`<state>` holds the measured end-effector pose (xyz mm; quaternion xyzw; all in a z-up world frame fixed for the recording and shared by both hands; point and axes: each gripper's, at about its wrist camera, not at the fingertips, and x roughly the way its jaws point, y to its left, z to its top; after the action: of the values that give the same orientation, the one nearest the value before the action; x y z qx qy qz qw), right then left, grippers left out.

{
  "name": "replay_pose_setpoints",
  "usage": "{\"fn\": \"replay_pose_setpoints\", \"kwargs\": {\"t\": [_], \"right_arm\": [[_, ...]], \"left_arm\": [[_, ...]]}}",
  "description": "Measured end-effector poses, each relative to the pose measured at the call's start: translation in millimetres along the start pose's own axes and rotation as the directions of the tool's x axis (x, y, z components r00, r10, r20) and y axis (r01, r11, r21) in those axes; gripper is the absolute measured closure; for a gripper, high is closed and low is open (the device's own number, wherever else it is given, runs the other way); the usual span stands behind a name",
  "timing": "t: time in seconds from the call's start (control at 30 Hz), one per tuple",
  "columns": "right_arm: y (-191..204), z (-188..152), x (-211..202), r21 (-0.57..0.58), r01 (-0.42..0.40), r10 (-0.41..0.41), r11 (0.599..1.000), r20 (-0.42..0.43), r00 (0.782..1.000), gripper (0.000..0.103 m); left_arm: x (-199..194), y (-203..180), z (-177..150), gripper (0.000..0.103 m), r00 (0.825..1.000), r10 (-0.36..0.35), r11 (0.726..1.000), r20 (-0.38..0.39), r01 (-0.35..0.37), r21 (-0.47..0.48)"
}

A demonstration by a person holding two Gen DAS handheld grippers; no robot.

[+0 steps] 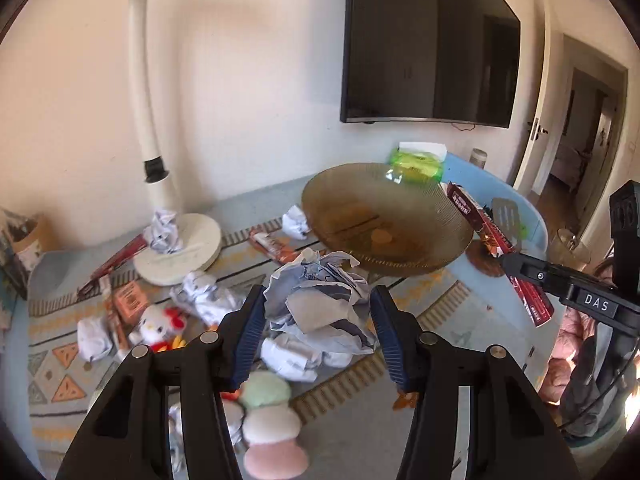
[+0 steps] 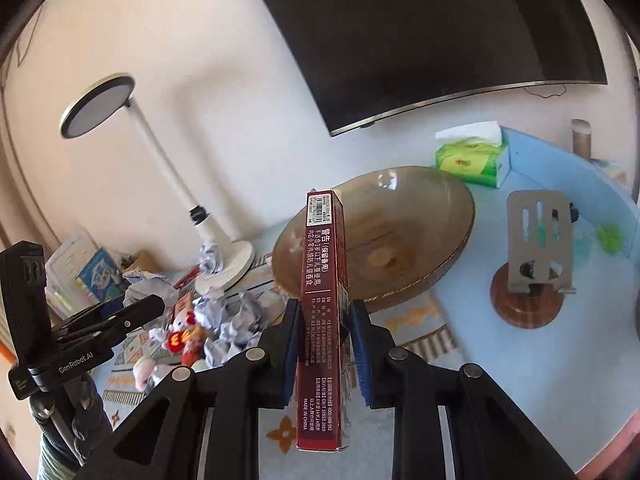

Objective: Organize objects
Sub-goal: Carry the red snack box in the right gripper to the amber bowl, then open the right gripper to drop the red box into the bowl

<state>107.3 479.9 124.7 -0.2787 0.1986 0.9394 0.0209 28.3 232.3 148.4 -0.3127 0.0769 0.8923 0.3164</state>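
The left hand-held gripper (image 1: 318, 320) is clenched on a crumpled paper ball (image 1: 320, 304), its blue pads pressing both sides, and it holds the ball above the clutter. The right hand-held gripper (image 2: 323, 344) grasps a long dark red box (image 2: 322, 320) on edge, with the box running forward toward the amber glass bowl (image 2: 400, 216); in the left view the same box juts past the bowl's right rim. Beneath and left of the held ball lie more paper balls (image 1: 208, 300), a small white plush toy (image 1: 158, 322), snack packets (image 1: 128, 296) and round pastel puffs (image 1: 266, 392), close together on a patterned cloth (image 1: 60, 368). The lamp's round base (image 1: 192, 248) stands near the wall, a paper ball resting on it. To the right of the bowl the blue surface (image 2: 540, 360) is largely bare, carrying a metal stand on a wooden disc (image 2: 538, 236) and a green tissue pack (image 2: 472, 160) near the back edge. A dark screen (image 1: 428, 40) hangs on the pale wall, and a doorway (image 1: 580, 132) opens at far right.
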Motion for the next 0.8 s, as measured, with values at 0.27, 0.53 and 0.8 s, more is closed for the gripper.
{"fn": "replay_pose_setpoints", "kwargs": {"t": [0.27, 0.53, 0.8], "right_arm": [[-1, 66, 51, -0.112, 0.089, -0.092, 0.990, -0.023, 0.996, 0.068], [-7, 40, 17, -0.064, -0.003, 0.003, 0.998, 0.003, 1.000, 0.052], [68, -47, 25, -0.177, -0.205, 0.185, 0.963, -0.126, 0.975, 0.041]], "left_arm": [[90, -31, 69, 0.031, 0.991, -0.124, 0.989, 0.038, 0.127, -0.078], [50, 7, 54, 0.013, 0.993, -0.091, 0.982, 0.074, 0.102, -0.162], [-74, 79, -31, 0.001, 0.978, 0.138, 0.965, 0.154, -0.098, -0.245]]}}
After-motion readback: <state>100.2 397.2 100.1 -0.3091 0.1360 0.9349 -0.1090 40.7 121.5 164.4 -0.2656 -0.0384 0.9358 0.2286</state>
